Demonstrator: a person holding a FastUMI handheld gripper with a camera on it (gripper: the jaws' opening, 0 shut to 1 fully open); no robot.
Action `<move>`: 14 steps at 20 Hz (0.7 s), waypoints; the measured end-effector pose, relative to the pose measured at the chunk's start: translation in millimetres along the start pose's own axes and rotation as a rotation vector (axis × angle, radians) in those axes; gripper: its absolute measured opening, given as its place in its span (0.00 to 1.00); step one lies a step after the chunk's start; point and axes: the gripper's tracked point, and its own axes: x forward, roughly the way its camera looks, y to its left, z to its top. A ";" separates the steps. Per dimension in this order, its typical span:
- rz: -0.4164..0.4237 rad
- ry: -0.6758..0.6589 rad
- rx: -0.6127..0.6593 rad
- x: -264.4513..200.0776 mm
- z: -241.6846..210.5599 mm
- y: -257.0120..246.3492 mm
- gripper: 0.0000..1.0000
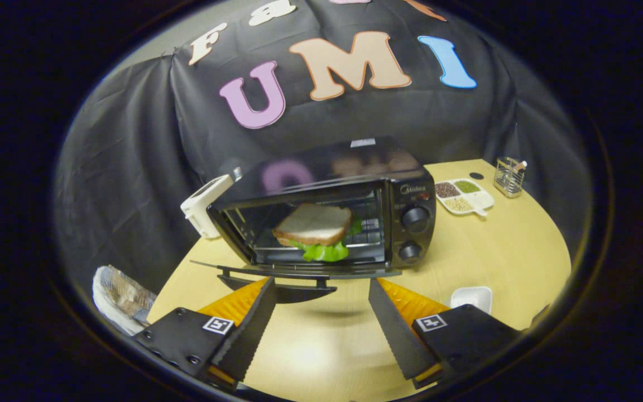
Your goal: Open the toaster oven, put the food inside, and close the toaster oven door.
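— While the toaster oven (327, 206) stands open just ahead of us on the bench (500, 262), what are our fingers (254, 324) doing?

— We see them spread wide apart and holding nothing, with bare wood between them. The gripper (321, 329) sits just short of the oven.

— And the door (299, 272)?

— We find it dropped flat toward us, its handle hanging right beyond the fingertips, a little nearer the left finger.

— Where is the food?

— We can see the sandwich (315, 226) inside the oven, lying on the wire rack (369, 234), bread on top and green lettuce poking out below its front edge. It is beyond the fingers, straight ahead between their lines.

— What else do we have around?

— Two round knobs (414, 219) on the oven's right-hand panel. Further off past the right finger, a divided dish of grains (462, 195) and a small wire holder (509, 176). Close beside the right finger, a small white dish (472, 297). Behind the oven's left end, a white device (203, 205) that we cannot identify. Beside the left finger, off the bench's edge, a crumpled bundle (118, 296) we cannot make out.
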 end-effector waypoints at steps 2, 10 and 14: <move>-0.008 -0.039 -0.011 5.5 15.9 1.3 1.00; -0.049 -0.140 -0.120 39.0 74.5 3.8 1.00; -0.074 -0.167 -0.122 51.9 89.0 3.1 1.00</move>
